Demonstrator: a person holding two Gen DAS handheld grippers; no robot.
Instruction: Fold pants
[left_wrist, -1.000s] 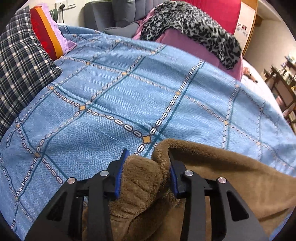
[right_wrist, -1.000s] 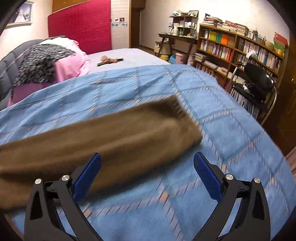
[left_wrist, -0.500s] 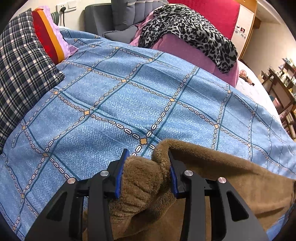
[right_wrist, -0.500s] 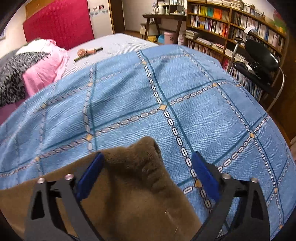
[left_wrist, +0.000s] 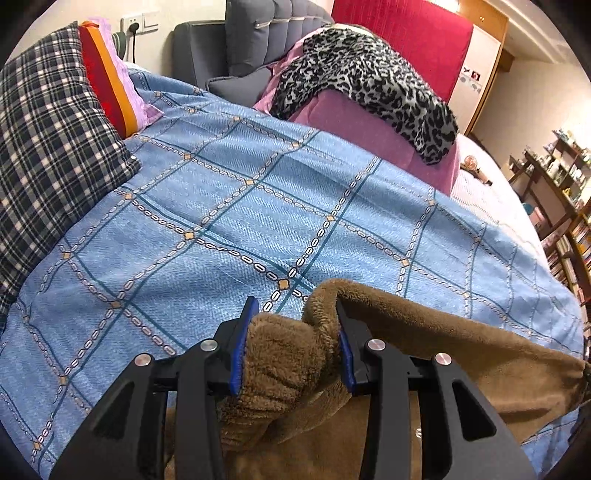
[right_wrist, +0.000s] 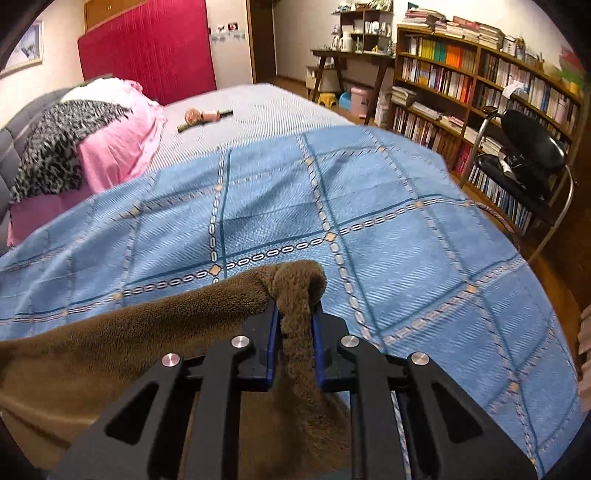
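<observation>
The pants are brown fleece and lie on a blue patterned bedspread. My left gripper is shut on a thick bunch of the brown fabric at one end; the cloth runs off to the right. In the right wrist view my right gripper is shut on a narrow fold of the pants at the other end, and the cloth stretches away to the left over the bedspread.
A plaid pillow and a striped one lie at the left. A pink quilt with a leopard cloth is at the headboard. Bookshelves and a black chair stand past the bed's right edge.
My right gripper was open above the pant end; it has moved onto the end and closed on it. My left gripper has kept its grip.
</observation>
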